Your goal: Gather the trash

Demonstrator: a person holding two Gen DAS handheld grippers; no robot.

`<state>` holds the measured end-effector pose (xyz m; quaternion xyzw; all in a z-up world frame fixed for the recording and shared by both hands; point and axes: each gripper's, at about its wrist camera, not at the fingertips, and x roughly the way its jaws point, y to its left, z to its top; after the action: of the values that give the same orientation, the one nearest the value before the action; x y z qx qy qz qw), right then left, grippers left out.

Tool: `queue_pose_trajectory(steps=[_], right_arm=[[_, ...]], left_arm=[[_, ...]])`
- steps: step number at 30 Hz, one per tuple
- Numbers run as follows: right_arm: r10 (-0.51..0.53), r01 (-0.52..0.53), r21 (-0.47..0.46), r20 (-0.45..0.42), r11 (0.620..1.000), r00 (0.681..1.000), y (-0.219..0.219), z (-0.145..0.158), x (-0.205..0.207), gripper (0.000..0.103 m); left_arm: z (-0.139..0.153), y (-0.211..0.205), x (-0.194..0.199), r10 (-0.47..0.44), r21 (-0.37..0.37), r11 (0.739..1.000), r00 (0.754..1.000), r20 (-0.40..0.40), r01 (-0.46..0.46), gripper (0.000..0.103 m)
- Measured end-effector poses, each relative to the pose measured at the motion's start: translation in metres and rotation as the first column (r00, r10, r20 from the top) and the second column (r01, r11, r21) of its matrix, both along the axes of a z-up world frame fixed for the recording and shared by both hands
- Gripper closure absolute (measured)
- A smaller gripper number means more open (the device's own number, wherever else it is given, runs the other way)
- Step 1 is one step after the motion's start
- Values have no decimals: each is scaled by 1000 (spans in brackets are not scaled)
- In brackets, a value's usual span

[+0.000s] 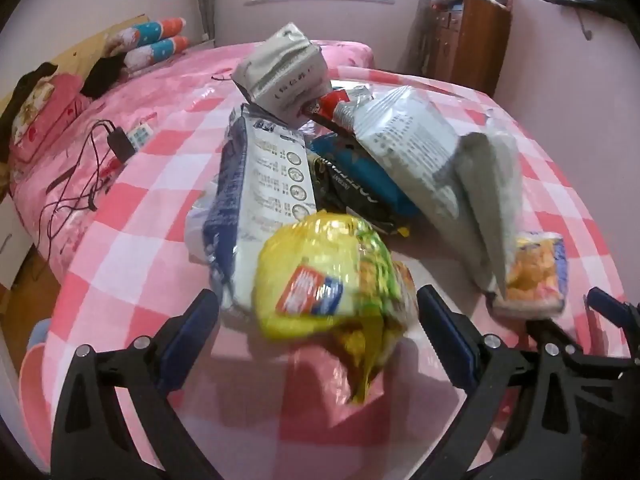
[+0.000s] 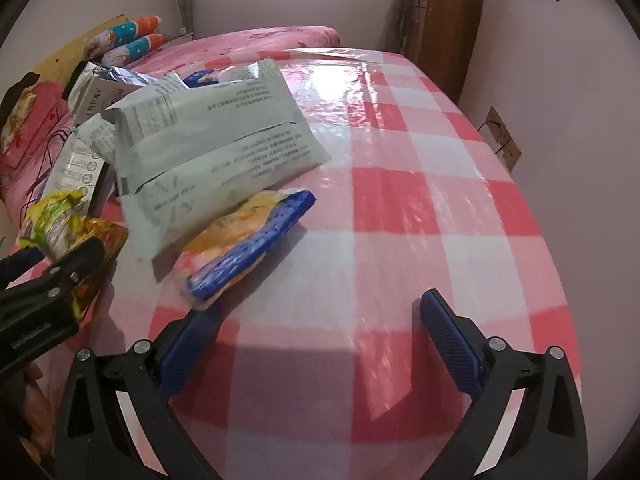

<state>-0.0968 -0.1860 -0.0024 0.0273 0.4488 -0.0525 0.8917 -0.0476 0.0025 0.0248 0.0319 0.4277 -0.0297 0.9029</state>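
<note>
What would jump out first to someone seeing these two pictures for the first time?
The heap of empty snack wrappers piled mid-table on the pink checked tablecloth. Closest in the left view, a bright yellow packet sits between the open fingers of the left tool. In the right view, the right tool is open, with an orange and blue wrapper just ahead of its left finger.

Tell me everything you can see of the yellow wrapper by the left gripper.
The yellow wrapper is a crinkled, glossy plastic snack packet, yellow with green patches and a red, white and blue label. It looks blurred in the left view. It sits between the open fingers of the left gripper, at the near edge of the pile, overlapping the white and blue pack behind it. Whether the pads touch it is unclear. The right view shows its orange-brown tail beside that gripper.
</note>
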Motion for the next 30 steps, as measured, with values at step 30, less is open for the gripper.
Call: queue_pose_trajectory(steps=[30], right_arm=[[121,-123,-5,241,992,963,42,92,-107,4]], left_arm=[[78,62,-109,2,44,999,977,211,-12,4]])
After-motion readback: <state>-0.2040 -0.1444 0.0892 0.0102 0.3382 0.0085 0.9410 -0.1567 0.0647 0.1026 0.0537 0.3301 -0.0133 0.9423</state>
